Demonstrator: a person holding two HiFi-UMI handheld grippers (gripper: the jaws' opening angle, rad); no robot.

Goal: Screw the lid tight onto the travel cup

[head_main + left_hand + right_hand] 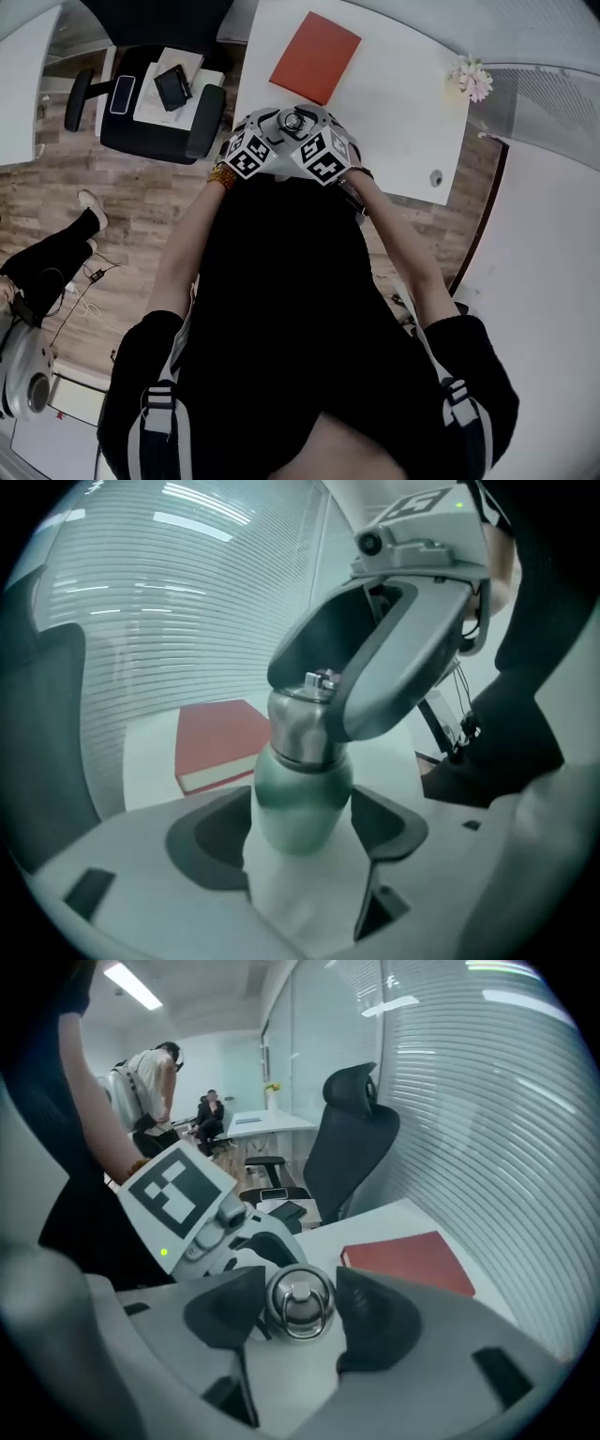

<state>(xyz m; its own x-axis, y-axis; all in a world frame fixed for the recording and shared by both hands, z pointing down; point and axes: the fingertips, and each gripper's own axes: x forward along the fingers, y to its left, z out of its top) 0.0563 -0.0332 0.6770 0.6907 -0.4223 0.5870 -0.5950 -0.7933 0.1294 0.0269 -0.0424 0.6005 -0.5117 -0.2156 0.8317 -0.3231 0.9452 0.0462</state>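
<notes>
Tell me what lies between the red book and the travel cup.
Only bare white table separates the red book from the travel cup; the head view shows it.

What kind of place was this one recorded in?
Most likely an office. A white desk stands in front of the person, a black swivel chair sits beside it, and slatted blinds cover the wall behind the desk.

right gripper (298, 1324): pads pressed on both sides of the steel lid (298, 1297), ring top facing the camera | left gripper (255, 1239): just beyond the lid, marker cube (178, 1190) up-left | red book (410, 1258): ahead-right, flat on white table (375, 1218) | black office chair (352, 1138): farther ahead
</notes>
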